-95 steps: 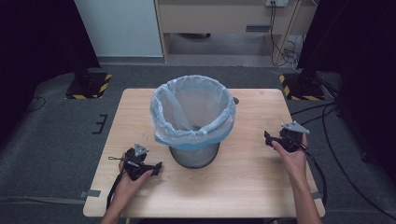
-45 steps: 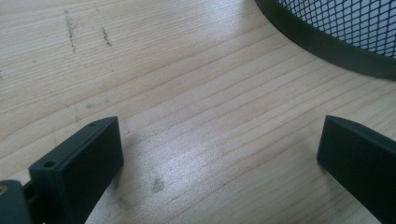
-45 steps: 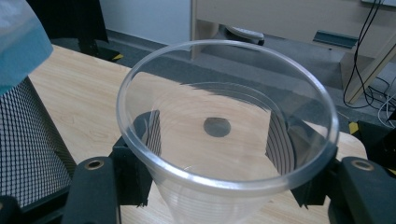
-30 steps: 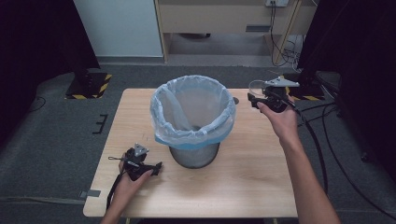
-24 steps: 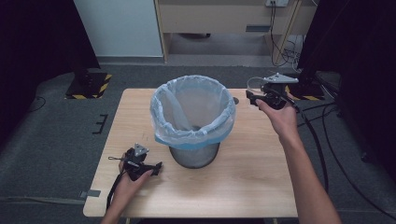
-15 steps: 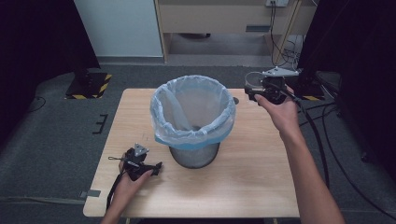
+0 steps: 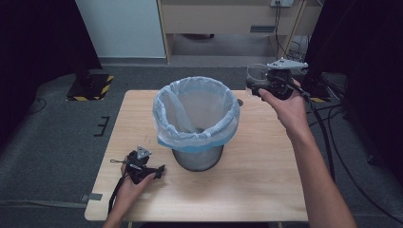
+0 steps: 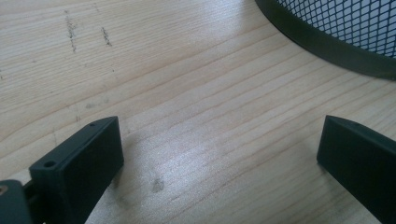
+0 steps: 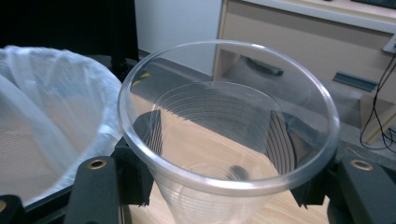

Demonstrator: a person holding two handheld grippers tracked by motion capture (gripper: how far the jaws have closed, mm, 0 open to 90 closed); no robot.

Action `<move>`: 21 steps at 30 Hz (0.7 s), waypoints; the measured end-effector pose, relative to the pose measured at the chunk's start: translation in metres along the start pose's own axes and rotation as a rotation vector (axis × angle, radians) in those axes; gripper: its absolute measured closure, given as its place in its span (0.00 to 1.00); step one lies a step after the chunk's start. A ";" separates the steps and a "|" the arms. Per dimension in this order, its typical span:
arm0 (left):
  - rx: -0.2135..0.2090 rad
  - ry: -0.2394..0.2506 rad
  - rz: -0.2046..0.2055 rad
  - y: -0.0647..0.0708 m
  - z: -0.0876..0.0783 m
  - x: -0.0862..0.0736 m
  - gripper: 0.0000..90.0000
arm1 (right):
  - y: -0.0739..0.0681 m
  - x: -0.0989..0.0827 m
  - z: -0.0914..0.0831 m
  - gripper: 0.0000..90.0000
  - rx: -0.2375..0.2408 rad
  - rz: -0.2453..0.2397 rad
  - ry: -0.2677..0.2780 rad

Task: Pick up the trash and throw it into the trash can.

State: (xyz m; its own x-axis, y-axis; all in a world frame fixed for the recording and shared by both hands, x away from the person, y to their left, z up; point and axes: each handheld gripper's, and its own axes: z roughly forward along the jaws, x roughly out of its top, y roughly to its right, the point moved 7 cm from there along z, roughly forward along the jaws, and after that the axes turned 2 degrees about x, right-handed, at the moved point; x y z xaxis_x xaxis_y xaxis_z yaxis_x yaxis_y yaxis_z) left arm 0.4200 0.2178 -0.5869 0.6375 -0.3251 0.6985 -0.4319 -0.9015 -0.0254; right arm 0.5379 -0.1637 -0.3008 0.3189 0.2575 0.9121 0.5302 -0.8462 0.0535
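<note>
Gripping clear cup (image 9: 224,140) | right hand-held gripper (image 7: 259,81) | left hand-held gripper (image 7: 159,170) open on table (image 7: 266,180)

Glossy clear plastic cup (image 9: 229,135), pale grained wood table (image 8: 187,116), black mesh bin (image 8: 345,28)

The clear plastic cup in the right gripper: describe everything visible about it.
The clear plastic cup is a see-through, tapered tumbler with a rolled rim and fine horizontal ribs around its wall. It looks empty and stands upright, mouth up. The right gripper clamps it, one black jaw pressed on either side below the rim. In the high view the cup is held in the air off the table's far right part, beside the bag-lined wire-mesh bin.
</note>
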 end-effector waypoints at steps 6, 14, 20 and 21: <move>0.000 0.000 0.000 0.000 0.000 0.000 0.00 | -0.006 0.009 -0.006 0.40 0.011 -0.017 -0.004; 0.000 0.002 -0.002 0.000 0.000 0.000 0.00 | -0.017 0.026 -0.012 0.40 0.022 -0.031 0.012; 0.001 0.002 -0.002 0.000 0.000 0.000 0.00 | -0.026 0.035 -0.012 0.40 0.025 -0.049 0.012; 0.000 0.001 -0.001 0.000 0.000 0.000 0.00 | -0.028 0.037 -0.012 0.40 0.030 -0.054 0.014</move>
State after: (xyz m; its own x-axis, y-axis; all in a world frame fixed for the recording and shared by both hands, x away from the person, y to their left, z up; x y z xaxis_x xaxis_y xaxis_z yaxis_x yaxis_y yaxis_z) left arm 0.4201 0.2177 -0.5869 0.6372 -0.3235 0.6996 -0.4308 -0.9021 -0.0247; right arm 0.5257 -0.1355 -0.2636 0.2785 0.2961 0.9136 0.5695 -0.8169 0.0911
